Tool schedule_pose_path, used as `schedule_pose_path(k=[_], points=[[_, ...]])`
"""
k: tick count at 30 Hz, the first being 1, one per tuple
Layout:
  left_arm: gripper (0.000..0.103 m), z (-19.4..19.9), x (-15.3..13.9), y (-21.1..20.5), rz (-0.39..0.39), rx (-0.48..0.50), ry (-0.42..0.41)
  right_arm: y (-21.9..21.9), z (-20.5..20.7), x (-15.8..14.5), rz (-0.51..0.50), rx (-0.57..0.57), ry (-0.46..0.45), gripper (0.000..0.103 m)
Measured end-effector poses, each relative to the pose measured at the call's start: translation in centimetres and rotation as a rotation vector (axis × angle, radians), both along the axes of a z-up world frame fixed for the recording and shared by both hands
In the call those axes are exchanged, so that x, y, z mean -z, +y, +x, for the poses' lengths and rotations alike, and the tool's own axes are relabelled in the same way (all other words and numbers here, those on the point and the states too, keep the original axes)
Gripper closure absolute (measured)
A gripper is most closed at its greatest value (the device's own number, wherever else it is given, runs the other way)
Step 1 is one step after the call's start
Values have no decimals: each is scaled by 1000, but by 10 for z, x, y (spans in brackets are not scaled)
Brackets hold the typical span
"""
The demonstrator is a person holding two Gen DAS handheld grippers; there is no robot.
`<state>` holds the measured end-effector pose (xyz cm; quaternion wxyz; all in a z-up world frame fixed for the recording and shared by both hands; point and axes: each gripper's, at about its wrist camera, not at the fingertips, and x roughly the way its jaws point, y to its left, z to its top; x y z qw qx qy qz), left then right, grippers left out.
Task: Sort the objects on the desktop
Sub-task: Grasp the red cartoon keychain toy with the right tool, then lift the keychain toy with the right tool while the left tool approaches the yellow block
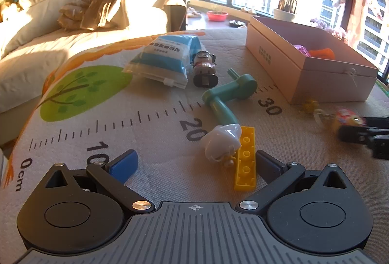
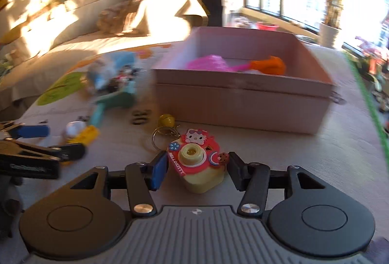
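Note:
A yellow and red toy camera keychain [image 2: 194,162] with a cat figure on top lies on the mat, in front of the pink box [image 2: 243,103]. My right gripper [image 2: 197,164] is shut on it, a pad against each side. Its ring and small bell [image 2: 166,119] trail toward the box. My left gripper [image 1: 194,162] stands open low over the mat. A yellow brick [image 1: 246,159] and a white toy [image 1: 221,142] lie just inside its right finger, untouched. Seen from the left wrist, the right gripper [image 1: 359,135] and the keychain [image 1: 345,118] are blurred at the right edge.
A green crank handle [image 1: 228,91], a small doll figure [image 1: 205,67] and a blue and white bag [image 1: 167,57] lie mid-mat. The pink box [image 1: 304,69] holds pink and orange items [image 2: 267,64]. A bed [image 1: 73,21] lies to the left, windows behind.

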<state>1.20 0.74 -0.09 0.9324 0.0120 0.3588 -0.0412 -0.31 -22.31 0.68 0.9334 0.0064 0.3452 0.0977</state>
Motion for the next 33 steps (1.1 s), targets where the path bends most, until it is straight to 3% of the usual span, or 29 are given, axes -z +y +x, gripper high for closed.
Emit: schedule_pose_path(k=[6,10,16,21,25,29,33], points=[[0,-1,-1,3,-31,-3,-8,-28,-10,8,-7,114,-29,47],[0,-1,-1,1,-7,-3,-4,-24,-9,10,-11,103,-40,40],[0,-5,-4,-5,1,27,-22,-27,-11,8,9,102,-45,37],[0,-25,-12,-16,-98,219,-71,-26,-11,8,7,103,-47,33],[0,-38,-16,-31,-114,353,-97,-26,-11,8,8,105,-48,31],[0,-28,-15,-34,-21,206,-101,-26,-11,8,9,107,-48,31],[1,-1,-12,-12,-67,60,-5,-26,-11,9,12,107,-47,30]])
